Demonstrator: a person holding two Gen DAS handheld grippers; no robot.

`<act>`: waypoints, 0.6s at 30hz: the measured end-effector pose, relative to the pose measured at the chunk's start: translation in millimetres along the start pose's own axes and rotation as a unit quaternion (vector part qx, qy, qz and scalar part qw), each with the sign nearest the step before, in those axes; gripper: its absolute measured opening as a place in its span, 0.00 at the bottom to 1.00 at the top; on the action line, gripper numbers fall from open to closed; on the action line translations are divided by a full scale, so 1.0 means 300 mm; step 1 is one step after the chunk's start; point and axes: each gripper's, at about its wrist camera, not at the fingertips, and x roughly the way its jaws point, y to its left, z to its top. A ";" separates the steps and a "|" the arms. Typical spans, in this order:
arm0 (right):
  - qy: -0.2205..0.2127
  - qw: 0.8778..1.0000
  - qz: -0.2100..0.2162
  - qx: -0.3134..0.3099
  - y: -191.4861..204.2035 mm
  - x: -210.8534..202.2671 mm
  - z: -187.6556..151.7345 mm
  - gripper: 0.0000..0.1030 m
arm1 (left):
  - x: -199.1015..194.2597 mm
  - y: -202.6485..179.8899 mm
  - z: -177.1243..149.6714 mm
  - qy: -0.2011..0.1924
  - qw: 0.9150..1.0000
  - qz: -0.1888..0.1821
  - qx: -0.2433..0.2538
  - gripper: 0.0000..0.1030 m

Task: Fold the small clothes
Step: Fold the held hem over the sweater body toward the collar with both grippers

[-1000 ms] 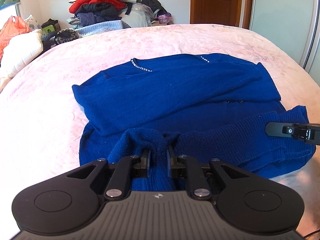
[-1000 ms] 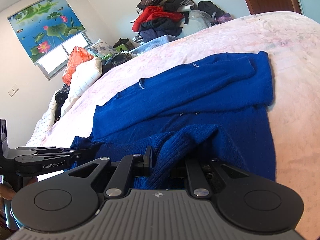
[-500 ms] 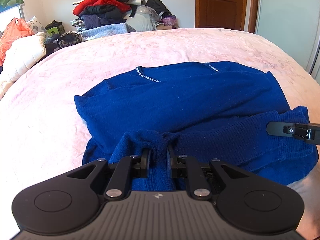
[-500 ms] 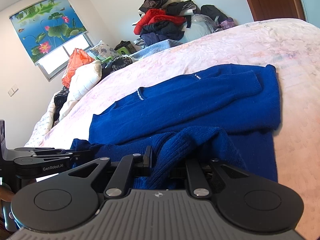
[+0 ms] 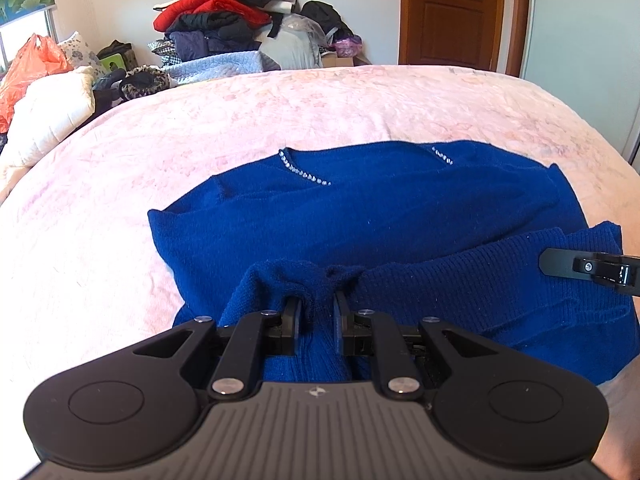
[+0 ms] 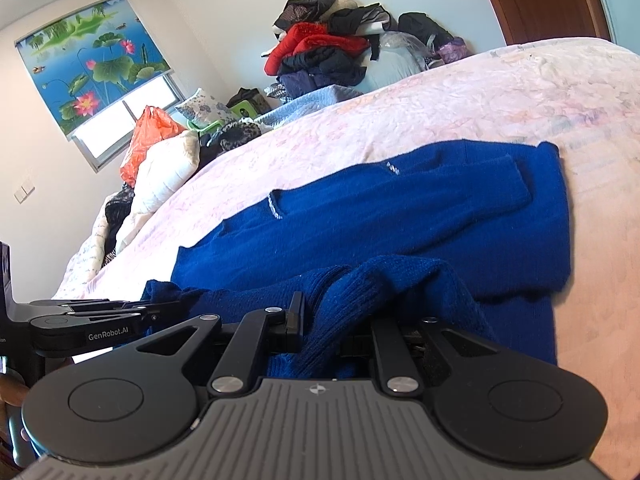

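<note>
A blue knit sweater [image 5: 400, 208] with a beaded neckline lies spread on the pink bed [image 5: 280, 104], sleeves folded across its body. My left gripper [image 5: 316, 304] is shut on the sweater's ribbed bottom hem, left part, bunching it. My right gripper [image 6: 332, 312] is shut on the hem's right part [image 6: 360, 280]; its right finger is hidden by the fabric. In the left wrist view the right gripper's finger [image 5: 584, 268] shows at the right edge over the hem. In the right wrist view the left gripper [image 6: 100, 320] sits low at the left.
A pile of clothes [image 5: 232, 28] stands at the far side of the bed by the wall. A white quilt [image 5: 44, 112] and an orange bag [image 5: 32, 68] lie at the far left. A wooden door [image 5: 452, 12] is at the back right.
Both grippers have carried the held hem forward over the sweater's body; the hem now lies further up, and the far neckline sits lower in both views.
</note>
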 end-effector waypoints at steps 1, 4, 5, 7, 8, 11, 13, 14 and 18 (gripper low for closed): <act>-0.002 1.000 0.001 0.000 0.000 0.001 0.007 0.17 | -0.001 0.002 0.006 -0.002 1.000 -0.001 -0.001 0.14; -0.008 1.000 0.003 0.001 -0.003 0.008 0.032 0.17 | -0.002 0.008 0.031 -0.004 1.000 -0.001 -0.005 0.15; -0.009 1.000 0.004 0.002 -0.004 0.012 0.041 0.17 | 0.000 0.010 0.043 -0.004 1.000 -0.001 -0.006 0.14; -0.011 1.000 0.006 0.004 -0.006 0.021 0.060 0.17 | 0.004 0.014 0.061 0.000 1.000 -0.002 -0.009 0.14; -0.012 1.000 0.007 0.005 -0.007 0.025 0.070 0.17 | 0.006 0.017 0.069 0.004 1.000 -0.002 -0.010 0.15; -0.013 1.000 0.009 -0.001 -0.001 0.036 0.096 0.17 | 0.014 0.025 0.088 0.019 1.000 -0.005 -0.010 0.14; -0.013 1.000 0.011 -0.006 0.005 0.041 0.110 0.17 | 0.017 0.030 0.098 0.027 1.000 -0.005 -0.008 0.14; -0.013 1.000 0.012 -0.008 0.007 0.044 0.117 0.17 | 0.018 0.033 0.104 0.030 1.000 -0.005 -0.007 0.14; -0.015 1.000 0.013 -0.011 0.010 0.051 0.133 0.17 | 0.015 0.039 0.133 0.031 0.999 -0.003 -0.007 0.14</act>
